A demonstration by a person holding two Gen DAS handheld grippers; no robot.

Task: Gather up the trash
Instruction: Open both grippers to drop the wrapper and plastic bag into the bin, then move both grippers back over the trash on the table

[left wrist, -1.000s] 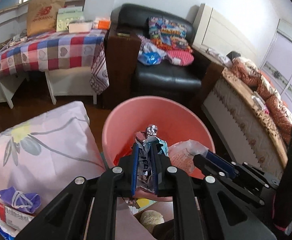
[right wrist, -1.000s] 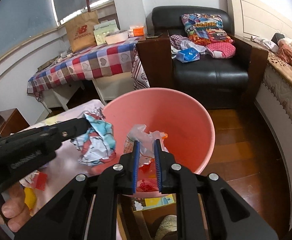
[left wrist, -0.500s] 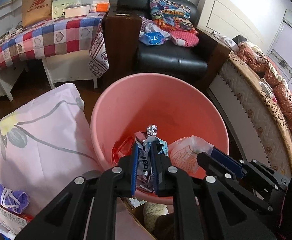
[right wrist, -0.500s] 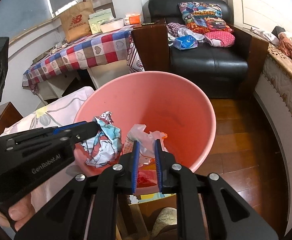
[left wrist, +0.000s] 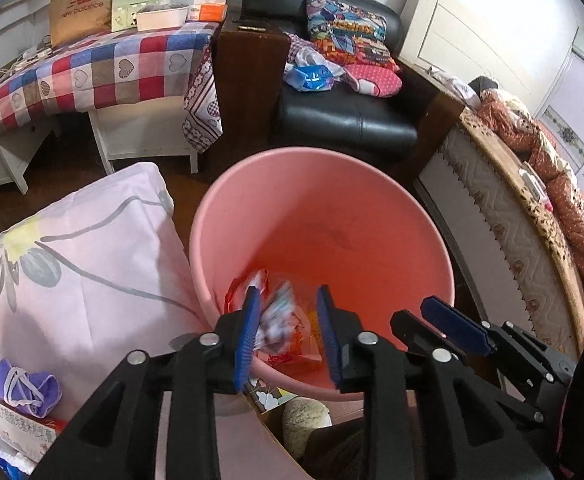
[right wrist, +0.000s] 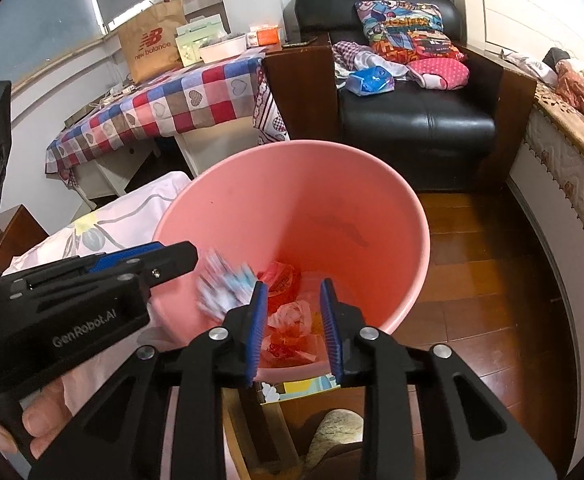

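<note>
Blurring crumpled wrapper (right wrist: pixel 225 286) | pink bucket (right wrist: pixel 372 216) | both claws (left wrist: pixel 287 328) (right wrist: pixel 294 318) apart

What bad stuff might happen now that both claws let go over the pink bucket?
The crumpled wrapper is falling near the pink bucket's near rim, so it might bounce out onto the floral sheet. The left gripper and right gripper hang close together and could knock each other or tip the bucket.

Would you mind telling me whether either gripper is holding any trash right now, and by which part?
Nothing is held. Left gripper and right gripper are open above the pink bucket; a blurred crumpled wrapper is loose over it.
</note>
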